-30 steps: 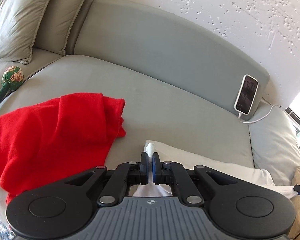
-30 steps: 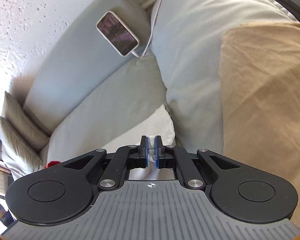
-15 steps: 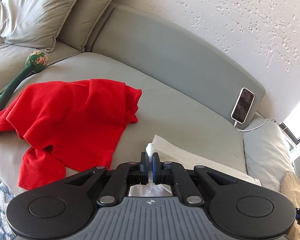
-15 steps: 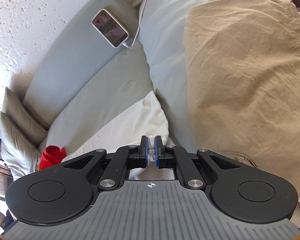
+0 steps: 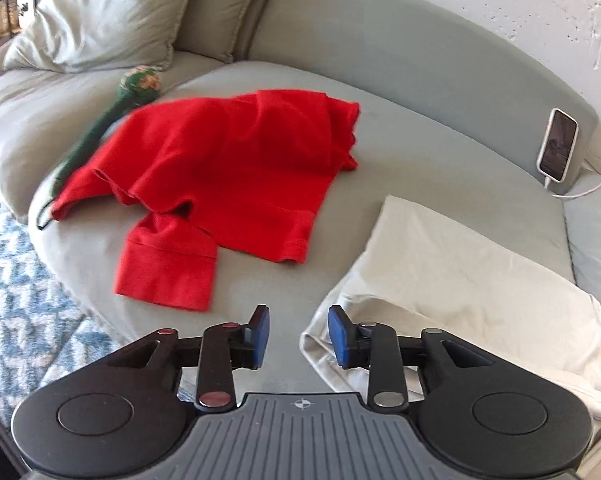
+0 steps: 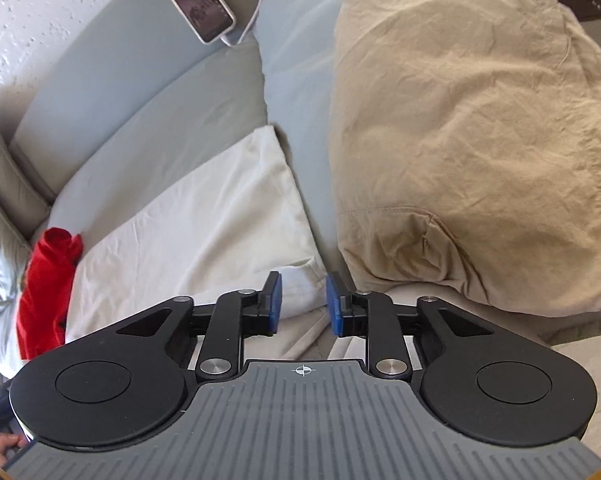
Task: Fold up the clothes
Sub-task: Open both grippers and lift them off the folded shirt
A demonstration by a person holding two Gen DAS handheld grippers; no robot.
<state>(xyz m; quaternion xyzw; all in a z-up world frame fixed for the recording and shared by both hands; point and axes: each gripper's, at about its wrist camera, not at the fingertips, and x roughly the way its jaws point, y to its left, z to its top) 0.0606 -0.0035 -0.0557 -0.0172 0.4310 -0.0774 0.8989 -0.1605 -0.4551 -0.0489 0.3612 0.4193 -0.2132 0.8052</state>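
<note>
A folded white garment [image 5: 460, 264] lies flat on the grey sofa seat [image 5: 400, 160], and it also shows in the right wrist view [image 6: 188, 216]. My left gripper [image 5: 294, 334] is open and empty just above the garment's near left corner. My right gripper [image 6: 302, 306] is open and empty over the garment's near right corner. A crumpled red garment [image 5: 228, 184] lies on the seat to the left, apart from the white one; its edge shows in the right wrist view [image 6: 44, 280].
A phone [image 5: 558, 144] on a white cable leans against the sofa back. A green maraca-like toy [image 5: 112, 120] lies beside the red garment. A big tan cushion [image 6: 468, 128] sits right of the white garment. Grey pillows [image 5: 100, 20] are at the back left. A blue patterned rug [image 5: 16, 280] covers the floor.
Both grippers were shut on the white garment's corners; both have opened and let it go. The garment now lies on the seat and both cameras have pulled back.
</note>
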